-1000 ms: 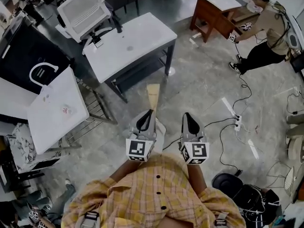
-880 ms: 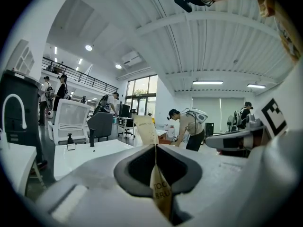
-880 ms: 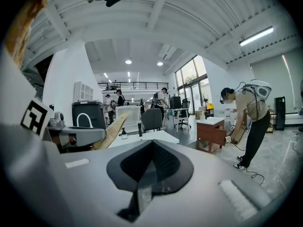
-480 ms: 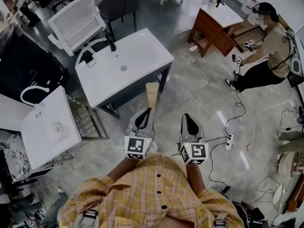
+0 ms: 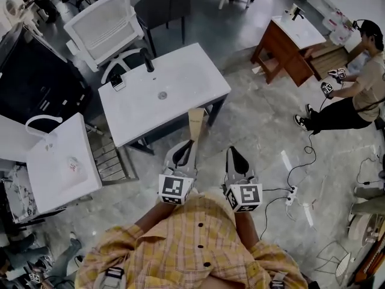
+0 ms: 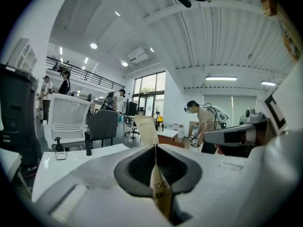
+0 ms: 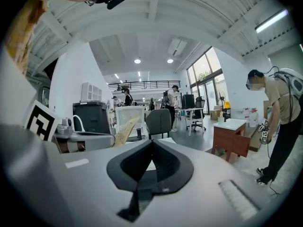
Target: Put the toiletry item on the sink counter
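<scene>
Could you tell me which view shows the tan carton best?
The left gripper view: the tan carton sits clamped in the left tongs, print visible. Head view shows its length; right gripper view, a sliver.

A white sink surface (image 5: 180,80) stands in the middle of the room. A black tap (image 5: 147,59) stands at its back edge. A small dark thing (image 5: 117,82) sits at its back left corner. A round drain (image 5: 162,95) is in its middle. To the left is a second white surface (image 5: 60,161) with a curved white tap (image 5: 41,124). A white power strip (image 5: 291,195) lies on the grey floor (image 5: 258,119).
</scene>
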Demonstrator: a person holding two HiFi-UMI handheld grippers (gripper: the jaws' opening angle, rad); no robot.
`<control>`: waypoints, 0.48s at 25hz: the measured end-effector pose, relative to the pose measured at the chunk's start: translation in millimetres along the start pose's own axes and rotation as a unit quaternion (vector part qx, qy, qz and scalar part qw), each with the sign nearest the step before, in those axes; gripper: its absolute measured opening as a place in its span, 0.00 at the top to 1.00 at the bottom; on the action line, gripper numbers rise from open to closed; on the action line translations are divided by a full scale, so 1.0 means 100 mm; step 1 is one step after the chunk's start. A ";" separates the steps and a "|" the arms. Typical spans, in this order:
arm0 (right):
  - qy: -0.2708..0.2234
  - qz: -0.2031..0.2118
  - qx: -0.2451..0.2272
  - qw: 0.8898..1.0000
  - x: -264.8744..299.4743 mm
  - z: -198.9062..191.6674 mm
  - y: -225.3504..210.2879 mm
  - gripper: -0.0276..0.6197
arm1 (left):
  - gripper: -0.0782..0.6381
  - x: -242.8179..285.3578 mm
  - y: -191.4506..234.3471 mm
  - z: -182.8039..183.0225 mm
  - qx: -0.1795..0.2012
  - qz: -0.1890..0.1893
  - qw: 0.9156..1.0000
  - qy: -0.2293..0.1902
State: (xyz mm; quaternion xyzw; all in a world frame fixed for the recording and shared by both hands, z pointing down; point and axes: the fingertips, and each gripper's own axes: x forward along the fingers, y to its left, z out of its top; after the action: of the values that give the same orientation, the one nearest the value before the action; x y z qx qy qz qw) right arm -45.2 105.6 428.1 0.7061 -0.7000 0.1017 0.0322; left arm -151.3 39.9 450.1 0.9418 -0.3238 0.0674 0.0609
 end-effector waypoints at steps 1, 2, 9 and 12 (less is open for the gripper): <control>0.005 0.003 0.003 1.000 0.04 -0.03 -0.02 0.96 | 0.88 0.02 0.02 -0.03 0.000 0.003 1.000 0.005; 0.009 0.005 0.005 1.000 0.07 -0.06 -0.04 0.96 | 0.88 0.03 0.04 -0.06 0.000 0.006 1.000 0.010; 0.012 0.024 0.005 1.000 0.35 0.00 -0.19 0.96 | 0.88 0.20 0.14 -0.04 -0.020 0.033 0.999 0.010; 0.021 0.041 0.004 0.999 0.50 -0.03 -0.29 0.96 | 0.88 0.36 0.14 -0.06 -0.020 0.041 0.999 0.016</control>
State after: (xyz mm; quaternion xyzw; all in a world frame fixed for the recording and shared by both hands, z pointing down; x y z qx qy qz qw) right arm -16.6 57.4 443.5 0.6747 -0.7271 0.1208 0.0400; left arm -132.1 8.0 463.4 0.9251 -0.3624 0.0784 0.0825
